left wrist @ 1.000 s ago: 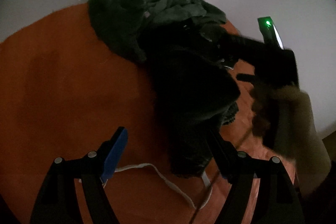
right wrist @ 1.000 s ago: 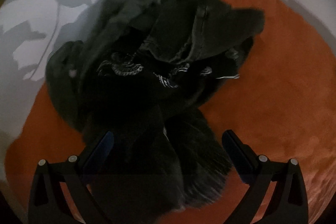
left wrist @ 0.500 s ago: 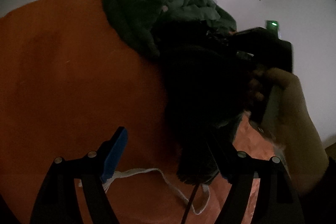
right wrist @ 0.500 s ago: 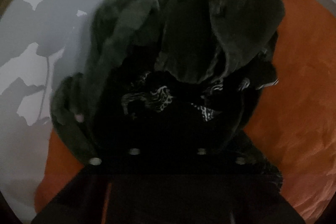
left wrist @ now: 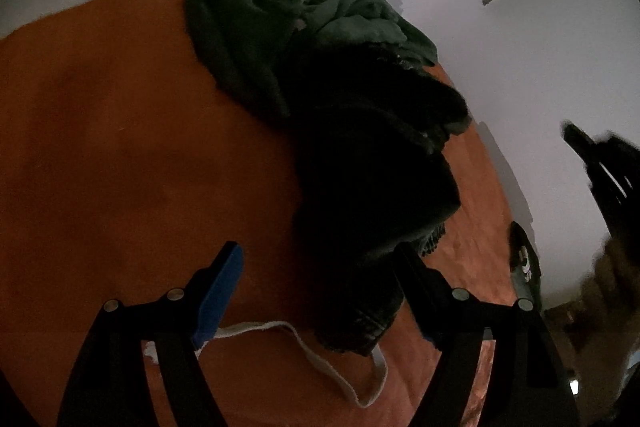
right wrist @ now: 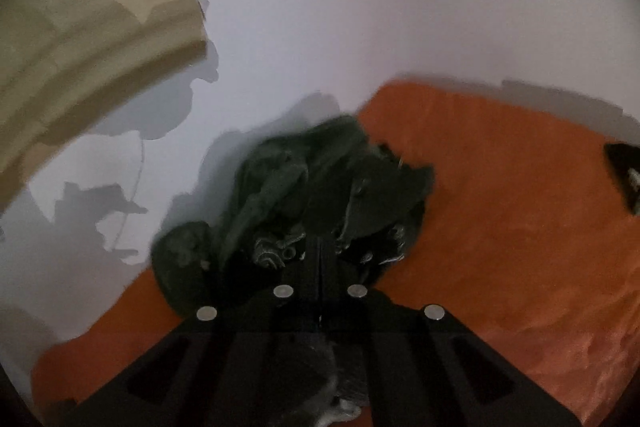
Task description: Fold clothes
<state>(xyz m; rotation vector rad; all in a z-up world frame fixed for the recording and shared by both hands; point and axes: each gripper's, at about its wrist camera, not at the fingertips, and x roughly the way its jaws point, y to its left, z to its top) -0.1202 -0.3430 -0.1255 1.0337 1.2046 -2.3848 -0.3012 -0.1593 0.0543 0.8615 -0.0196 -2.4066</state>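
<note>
Clothes [right wrist: 320,203] lie heaped at the far edge of the orange cover [right wrist: 500,195], against the white wall [right wrist: 440,35]. Risk: the right gripper [right wrist: 320,259], jaws fully closed with dark fabric apparently caught between them, may drag tangled neighbouring garments along. The left gripper [left wrist: 320,287] stands wide and empty, over a black garment [left wrist: 372,195] and white drawstring [left wrist: 320,355]. Dark green and black pieces are crumpled and unfolded.

The left wrist view looks steeply down past its hand-held gripper [left wrist: 316,291], close over the heap of dark crumpled clothes [left wrist: 360,131] on the orange bedspread [left wrist: 120,147]; the right wrist view faces the same heap [right wrist: 312,195] from farther back, toward the white wall [right wrist: 480,7]
</note>
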